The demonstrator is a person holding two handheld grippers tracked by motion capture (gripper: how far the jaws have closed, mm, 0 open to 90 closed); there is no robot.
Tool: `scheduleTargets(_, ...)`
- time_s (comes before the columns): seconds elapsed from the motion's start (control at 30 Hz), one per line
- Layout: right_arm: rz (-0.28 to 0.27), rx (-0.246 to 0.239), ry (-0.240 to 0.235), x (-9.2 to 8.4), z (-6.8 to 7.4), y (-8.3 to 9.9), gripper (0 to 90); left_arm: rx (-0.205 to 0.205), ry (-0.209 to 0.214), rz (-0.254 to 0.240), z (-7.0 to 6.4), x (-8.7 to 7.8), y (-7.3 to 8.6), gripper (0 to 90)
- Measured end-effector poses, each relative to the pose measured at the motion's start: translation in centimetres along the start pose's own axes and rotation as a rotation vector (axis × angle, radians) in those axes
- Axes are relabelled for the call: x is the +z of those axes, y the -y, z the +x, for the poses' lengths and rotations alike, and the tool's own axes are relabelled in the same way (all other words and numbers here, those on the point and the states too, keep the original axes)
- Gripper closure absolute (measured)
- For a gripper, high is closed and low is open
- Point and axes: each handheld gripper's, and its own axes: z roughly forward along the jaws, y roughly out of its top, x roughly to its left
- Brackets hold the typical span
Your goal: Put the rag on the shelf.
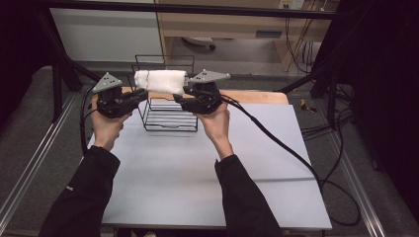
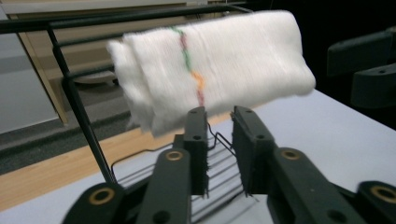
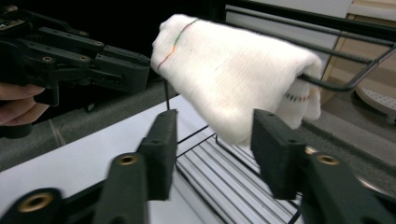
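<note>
The far side of the wire rack (image 1: 168, 116) is partly hidden behind the folded towel (image 1: 160, 80) draped over its top bar; the towel's edges are blurred in the left gripper view. How the towel's underside sits on the bar cannot be made out from above.

The towel (image 2: 210, 65) is white, soft and fuzzy, folded into a thick roll, with a thin stripe of red, green and orange stitching across it. The rack is thin black wire with a slatted base and stands on the smooth pale grey table (image 1: 222, 168), at its far end, just in front of a wooden strip.

The left gripper (image 1: 141, 94) sits at the towel's left end, jaws slightly apart and holding nothing. The right gripper (image 1: 180, 98) sits at the towel's right end, jaws spread wide just below the cloth (image 3: 233, 74), not pinching it.
</note>
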Motion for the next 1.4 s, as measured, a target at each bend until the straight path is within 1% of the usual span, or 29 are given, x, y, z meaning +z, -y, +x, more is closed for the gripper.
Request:
scheduleTargets(0.1,0.014,0.023,-0.012,-0.7,-0.3,0.7,41.7,0.007,0.006,0.032,-0.3,-0.3,1.1,65.6)
scheduleTargets(0.17,0.025,0.046,-0.015,-1.3,-0.6,1.3,35.0,0.008,0.013,0.047,-0.4,-0.5,2.1,58.1)
scheduleTargets(0.3,0.036,0.066,-0.023,-2.6,-1.4,2.7,21.7,0.022,0.014,0.082,-0.4,-0.6,4.3,44.5)
scheduleTargets(0.37,0.043,0.067,-0.023,-3.3,-1.8,3.5,18.6,0.014,0.023,0.106,-0.4,-0.6,5.3,36.6)
scheduleTargets(0.43,0.054,0.077,-0.023,-4.0,-2.4,4.4,14.8,-0.001,0.041,0.121,-0.4,-0.6,6.3,30.5)
scheduleTargets(0.5,0.066,0.093,-0.025,-4.7,-2.9,5.5,11.9,0.001,0.043,0.140,-0.5,-0.7,7.2,25.9)
scheduleTargets(0.6,0.069,0.114,-0.025,-5.8,-3.7,7.1,7.6,0.012,0.047,0.163,-0.7,-0.8,8.5,19.7)
scheduleTargets(0.67,0.075,0.132,-0.029,-6.6,-4.3,8.3,5.9,0.019,0.049,0.173,-0.9,-1.0,9.3,16.7)
scheduleTargets(0.77,0.096,0.146,-0.023,-7.7,-5.0,10.1,4.3,0.026,0.047,0.187,-1.2,-1.1,10.4,10.2)
scheduleTargets(0.83,0.108,0.161,-0.022,-8.5,-5.5,11.3,3.4,0.029,0.047,0.195,-1.3,-1.2,11.2,8.6)
scheduleTargets(1.0,0.123,0.184,-0.030,-10.4,-6.4,14.2,2.0,0.005,0.064,0.207,-1.3,-1.6,13.0,6.1)
scheduleTargets(1.17,0.153,0.193,-0.017,-12.3,-7.0,17.6,1.1,-0.006,0.077,0.225,-1.0,-2.2,14.8,6.1)
scheduleTargets(1.27,0.152,0.213,-0.009,-13.4,-7.4,19.6,0.7,-0.017,0.081,0.235,-0.8,-2.5,15.6,6.0)
scheduleTargets(1.3,0.157,0.222,-0.004,-13.7,-7.5,20.3,0.6,-0.005,0.079,0.243,-0.7,-2.6,15.8,6.0)
scheduleTargets(1.4,0.176,0.233,0.007,-14.6,-7.8,22.0,0.4,0.003,0.077,0.254,-0.7,-2.8,16.5,6.1)
